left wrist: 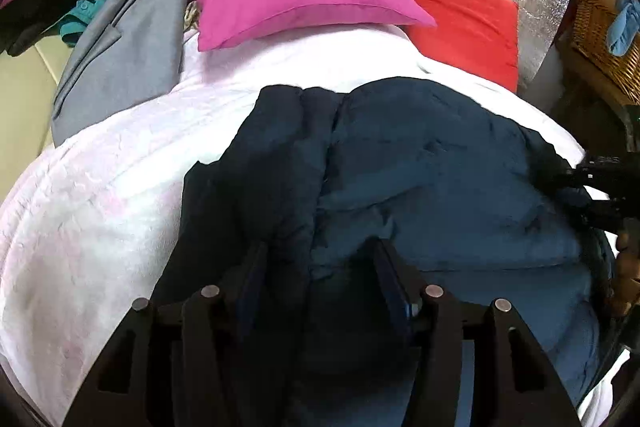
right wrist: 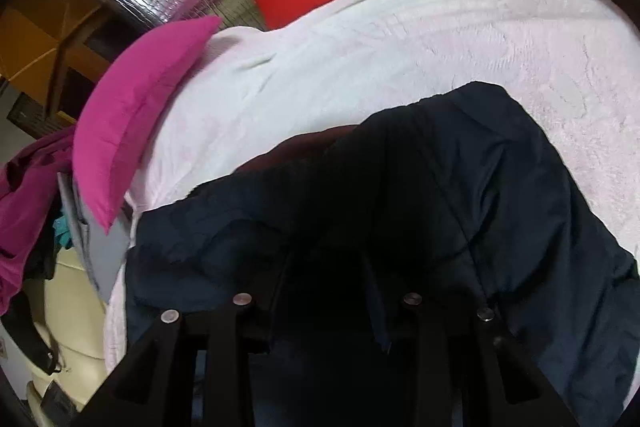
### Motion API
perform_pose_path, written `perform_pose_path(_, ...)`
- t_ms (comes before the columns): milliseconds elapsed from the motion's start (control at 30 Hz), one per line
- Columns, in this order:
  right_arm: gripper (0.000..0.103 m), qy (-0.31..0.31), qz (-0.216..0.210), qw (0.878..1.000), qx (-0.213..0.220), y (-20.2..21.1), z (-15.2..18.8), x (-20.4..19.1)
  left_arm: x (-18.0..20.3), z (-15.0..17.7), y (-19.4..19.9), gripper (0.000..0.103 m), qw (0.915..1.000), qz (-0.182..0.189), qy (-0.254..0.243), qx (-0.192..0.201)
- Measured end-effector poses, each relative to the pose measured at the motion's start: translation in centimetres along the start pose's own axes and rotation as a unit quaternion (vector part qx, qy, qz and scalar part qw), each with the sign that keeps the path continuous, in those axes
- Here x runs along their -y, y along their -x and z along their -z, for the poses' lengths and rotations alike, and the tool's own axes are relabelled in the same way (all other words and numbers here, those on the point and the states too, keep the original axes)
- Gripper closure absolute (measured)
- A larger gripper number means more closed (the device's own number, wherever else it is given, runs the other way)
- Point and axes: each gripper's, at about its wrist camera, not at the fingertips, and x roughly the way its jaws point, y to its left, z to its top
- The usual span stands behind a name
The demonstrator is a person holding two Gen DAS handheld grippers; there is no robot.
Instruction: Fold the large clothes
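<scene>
I am holding my left gripper (left wrist: pixel 320 259) clamped on a thick fold of the dark navy quilted jacket (left wrist: pixel 420 163) lying on the white fluffy blanket (left wrist: pixel 100 207). My right gripper (right wrist: pixel 326 267) is pinching the jacket's near edge.

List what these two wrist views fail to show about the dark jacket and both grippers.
- Left gripper, left wrist view: fingertips sink into the navy jacket; whether the pads pinch fabric is unclear.
- Right gripper, right wrist view: the fingers merge with dark, shadowed cloth; grip unreadable.
- Jacket's near hem: cut off by the bottom edge in both views.
- Right gripper in the left wrist view: blurred and cropped by the right edge.
- Bed cover under the jacket: hidden.
</scene>
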Motion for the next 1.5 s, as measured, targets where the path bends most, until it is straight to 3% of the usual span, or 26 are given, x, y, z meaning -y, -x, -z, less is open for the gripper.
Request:
perform_pose_path(33, 0.063, -0.001, -0.009, 1.000, 0.005, 1.0, 0.3, 0.3, -0.1, 0.0, 0.2, 0.047, 1.0000, 0.005, 0.004, 0.000)
perform_pose_path(133, 0.048, 0.013, -0.026, 0.999, 0.031, 4.6, 1.8, 1.3, -0.1, 0.1, 0.9, 0.047, 0.9998, 0.015, 0.008, 0.007)
perform_pose_path(233, 0.047, 0.036, -0.032, 0.998, 0.051, 8.2, 4.6, 2.3, 0.4, 0.6, 2.0, 0.047, 0.9996, 0.019, -0.007, 0.021)
perform_pose_path(400, 0.051, 0.058, -0.032, 0.997, 0.040, 11.7, 9.6, 4.4, 1.6, 1.8, 3.4, 0.047, 0.9987, 0.019, -0.034, 0.032)
perform_pose_path(567, 0.052, 0.062, -0.028, 0.997, 0.024, 11.6, 12.8, 5.8, 2.3, 3.2, 3.9, 0.046, 0.9980, 0.005, -0.058, 0.025)
perform_pose_path(633, 0.053, 0.053, -0.031, 0.998, 0.014, 10.6, 13.1, 6.5, 2.6, 3.7, 2.7, 0.045, 0.9974, -0.008, -0.072, -0.001)
perform_pose_path(733, 0.054, 0.040, -0.039, 0.998, 0.010, 10.5, 13.4, 7.4, 2.7, 4.0, 2.5, 0.044, 0.9967, -0.013, -0.080, -0.006)
perform_pose_path(867, 0.053, 0.014, -0.075, 0.997, 0.017, 12.3, 14.0, 8.2, 1.1, 4.1, 4.5, 0.044, 0.9991, 0.020, -0.038, -0.001)
perform_pose_path(967, 0.044, 0.000, -0.092, 0.995, 0.025, 14.0, 15.6, 9.2, -0.3, 4.8, 7.4, 0.043, 0.9992, 0.035, -0.016, 0.014)
perform_pose_path(1100, 0.037, -0.012, -0.095, 0.995, 0.028, 15.2, 17.6, 10.3, -0.8, 6.2, 9.8, 0.030, 0.9979, -0.016, -0.035, 0.053)
perform_pose_path(1167, 0.037, -0.033, -0.106, 0.994, 0.012, 14.8, 18.4, 11.0, -1.1, 7.2, 9.1, 0.029, 0.9988, -0.028, -0.033, 0.021)
perform_pose_path(1267, 0.034, -0.082, -0.121, 0.989, -0.020, 13.1, 18.8, 12.4, -1.8, 8.7, 7.7, 0.029, 0.9992, 0.009, 0.001, -0.040)
perform_pose_path(1333, 0.034, -0.110, -0.123, 0.986, -0.020, 12.4, 19.0, 13.2, -2.5, 9.2, 6.6, 0.029, 0.9945, 0.046, 0.040, -0.085)
perform_pose_path(1400, 0.032, -0.151, -0.135, 0.979, -0.016, 11.5, 18.6, 14.4, -3.5, 9.0, 6.0, 0.029, 0.9878, 0.094, 0.086, -0.090)
perform_pose_path(1500, 0.032, -0.207, -0.160, 0.965, -0.011, 9.9, 18.1, 15.6, -5.4, 8.4, 4.9, 0.026, 0.9757, 0.120, 0.163, -0.084)
